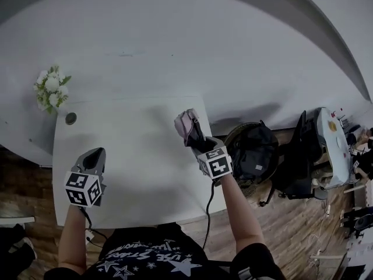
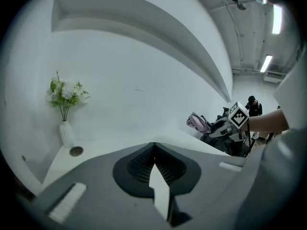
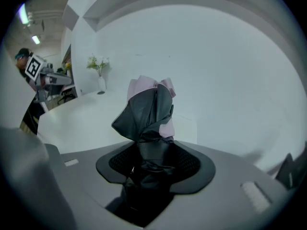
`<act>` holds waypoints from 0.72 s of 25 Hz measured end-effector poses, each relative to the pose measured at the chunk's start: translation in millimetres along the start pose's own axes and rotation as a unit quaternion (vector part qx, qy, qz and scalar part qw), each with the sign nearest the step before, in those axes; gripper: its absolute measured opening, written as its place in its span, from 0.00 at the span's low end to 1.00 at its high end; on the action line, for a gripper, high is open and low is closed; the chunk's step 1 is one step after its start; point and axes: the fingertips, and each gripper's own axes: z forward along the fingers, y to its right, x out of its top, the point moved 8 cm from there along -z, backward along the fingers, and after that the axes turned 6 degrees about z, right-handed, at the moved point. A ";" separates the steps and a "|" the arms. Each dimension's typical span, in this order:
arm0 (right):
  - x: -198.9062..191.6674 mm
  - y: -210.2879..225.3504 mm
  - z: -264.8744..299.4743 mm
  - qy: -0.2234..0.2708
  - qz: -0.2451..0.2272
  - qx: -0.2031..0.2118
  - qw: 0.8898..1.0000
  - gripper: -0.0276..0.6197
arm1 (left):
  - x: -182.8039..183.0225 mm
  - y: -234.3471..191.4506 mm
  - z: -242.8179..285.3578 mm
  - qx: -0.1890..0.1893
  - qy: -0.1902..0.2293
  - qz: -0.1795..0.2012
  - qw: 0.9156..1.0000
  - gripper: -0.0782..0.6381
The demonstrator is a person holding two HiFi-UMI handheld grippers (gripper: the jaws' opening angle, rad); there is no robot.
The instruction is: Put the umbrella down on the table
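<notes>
The folded umbrella (image 1: 187, 126), pink with dark folds, sticks up and away from my right gripper (image 1: 195, 140), which is shut on its lower end over the right part of the white table (image 1: 145, 174). In the right gripper view the umbrella (image 3: 148, 107) rises out of the jaws of that gripper (image 3: 151, 152), above the tabletop (image 3: 86, 119). My left gripper (image 1: 96, 155) hovers over the table's left side; its jaws meet at the tip with nothing between them (image 2: 154, 150). From there the umbrella (image 2: 197, 122) shows at the right.
A white vase of flowers (image 1: 51, 89) and a small round disc (image 1: 71, 118) stand at the table's far left corner. A curved white wall lies beyond. Right of the table a black bag in a basket (image 1: 253, 153) and a dark chair (image 1: 297, 156) stand on the wooden floor.
</notes>
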 end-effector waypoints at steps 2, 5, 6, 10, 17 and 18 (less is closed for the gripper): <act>7.3 13.6 11.5 -0.009 -0.056 0.008 0.998 0.41 | 6.2 9.4 7.7 0.016 0.000 0.000 1.000 0.11; 15.2 34.1 29.5 -0.016 -0.136 0.020 0.990 0.41 | 13.8 24.6 22.6 0.034 0.001 0.003 0.999 0.11; 18.1 39.8 35.4 -0.017 -0.159 0.023 0.987 0.41 | 16.0 28.8 27.6 0.041 0.001 0.005 0.999 0.11; 28.7 57.9 60.0 -0.024 -0.230 0.028 0.972 0.41 | 25.5 38.0 44.4 0.069 0.001 0.001 0.998 0.11; 43.0 81.6 103.6 -0.032 -0.333 0.012 0.942 0.41 | 31.4 47.7 69.3 0.095 -0.015 0.000 0.995 0.11; 45.7 83.2 110.4 -0.032 -0.347 0.008 0.937 0.41 | 30.6 48.9 72.6 0.098 -0.017 -0.003 0.995 0.12</act>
